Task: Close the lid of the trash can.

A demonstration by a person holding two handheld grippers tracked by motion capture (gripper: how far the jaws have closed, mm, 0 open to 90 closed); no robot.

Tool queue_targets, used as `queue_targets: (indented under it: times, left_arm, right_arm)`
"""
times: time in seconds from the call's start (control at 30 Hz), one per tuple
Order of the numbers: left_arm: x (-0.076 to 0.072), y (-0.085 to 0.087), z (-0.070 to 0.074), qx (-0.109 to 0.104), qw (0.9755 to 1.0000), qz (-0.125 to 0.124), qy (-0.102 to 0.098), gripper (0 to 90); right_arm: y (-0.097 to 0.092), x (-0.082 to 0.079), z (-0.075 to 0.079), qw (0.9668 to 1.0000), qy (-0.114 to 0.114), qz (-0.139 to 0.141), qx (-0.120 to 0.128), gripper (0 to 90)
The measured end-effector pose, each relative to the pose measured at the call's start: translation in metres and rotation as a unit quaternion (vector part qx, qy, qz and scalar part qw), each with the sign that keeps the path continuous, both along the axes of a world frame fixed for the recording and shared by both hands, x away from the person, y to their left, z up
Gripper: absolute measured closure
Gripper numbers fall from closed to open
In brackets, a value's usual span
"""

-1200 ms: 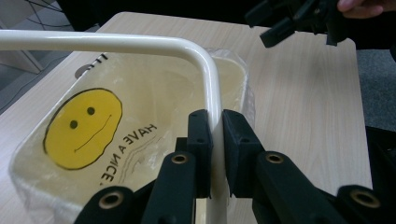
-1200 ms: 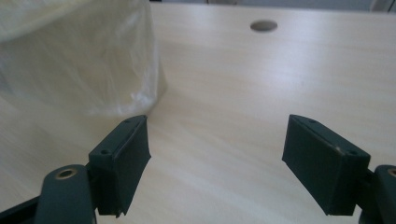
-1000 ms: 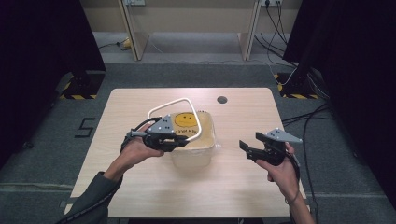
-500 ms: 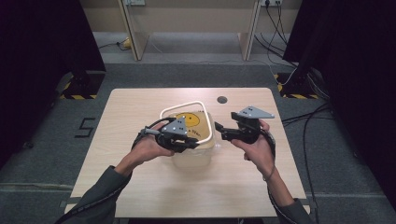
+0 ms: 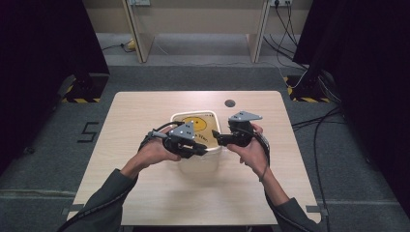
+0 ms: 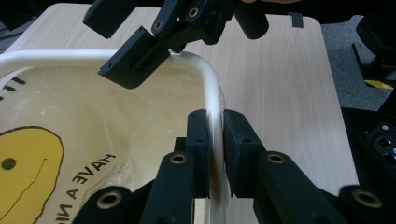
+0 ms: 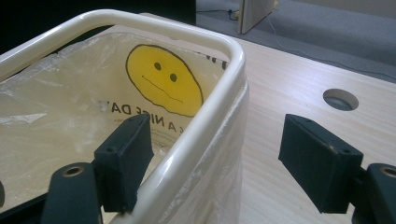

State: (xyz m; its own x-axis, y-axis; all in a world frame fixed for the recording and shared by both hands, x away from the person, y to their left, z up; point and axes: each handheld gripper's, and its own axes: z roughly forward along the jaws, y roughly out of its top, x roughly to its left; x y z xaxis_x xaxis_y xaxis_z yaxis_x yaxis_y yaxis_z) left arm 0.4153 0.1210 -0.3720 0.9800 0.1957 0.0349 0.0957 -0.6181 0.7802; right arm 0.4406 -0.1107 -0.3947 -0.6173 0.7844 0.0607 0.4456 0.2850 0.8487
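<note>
Wooden table [image 5: 145, 111] carried a cream bin [image 5: 203, 166] lined with a smiley-face bag [image 7: 163, 79] at its centre. Left gripper [image 6: 212, 140] was clamped on the rim; right gripper [image 7: 217, 158] straddled it, jaws wide but closing. Lining appeared largely fitted; final tucking remained.

Bag [image 6: 70, 140] — "HAVE A NI…"; floor [image 5: 89, 131] — "5".

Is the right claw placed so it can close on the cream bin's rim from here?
Probably yes: the right claw stands open astride the cream plastic bin's rim, one jaw inside, one outside, with nothing between.
</note>
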Motion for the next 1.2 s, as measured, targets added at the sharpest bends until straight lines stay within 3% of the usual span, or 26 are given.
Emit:
queue_targets:
  times: [0.17, 0.23, 0.37, 0.6, 0.67, 0.77, 0.87, 1.03, 1.2]
  left_arm:
    - [0.0, 0.003, -0.005, -0.013, 0.9999, 0.002, 0.011, 80.0]
    - [0.0, 0.004, -0.009, -0.008, 0.9999, 0.004, 0.012, 79.5]
    - [-0.001, 0.006, -0.014, -0.02, 0.9996, 0.01, 0.018, 79.5]
    - [-0.003, 0.013, -0.016, -0.035, 0.9985, 0.034, 0.025, 73.6]
    - [-0.003, 0.017, -0.014, -0.044, 0.9975, 0.049, 0.027, 65.5]
    - [-0.002, 0.027, -0.009, -0.06, 0.9957, 0.065, 0.027, 61.4]
    - [0.001, 0.036, -0.004, -0.08, 0.9924, 0.091, 0.026, 53.3]
    - [0.011, 0.055, -0.003, -0.085, 0.9874, 0.133, 0.013, 51.2]
    - [0.021, 0.069, -0.018, -0.094, 0.9824, 0.161, 0.017, 53.8]
  right_arm:
    - [0.0, -0.004, 0.002, 0.9998, 0.001, 0.008, -0.019, 27.4]
    - [0.001, -0.005, -0.002, 0.9994, 0.006, 0.009, -0.033, 27.6]
    - [0.0, -0.004, -0.011, 0.9998, 0.018, 0.005, -0.009, 26.6]
    - [0.0, -0.005, -0.012, 0.9999, 0.008, 0.006, -0.006, 26.5]
    - [0.0, -0.005, -0.011, 1.0, 0.007, 0.005, -0.004, 26.5]
    - [-0.002, -0.003, -0.009, 0.9999, 0.001, 0.003, 0.01, 26.6]
    - [-0.003, -0.001, -0.005, 0.9998, -0.002, 0.004, 0.021, 26.6]
    - [-0.007, 0.004, -0.004, 0.9994, -0.007, -0.002, 0.034, 29.3]
    - [-0.013, 0.012, -0.011, 0.9988, 0.009, 0.002, 0.047, 39.7]
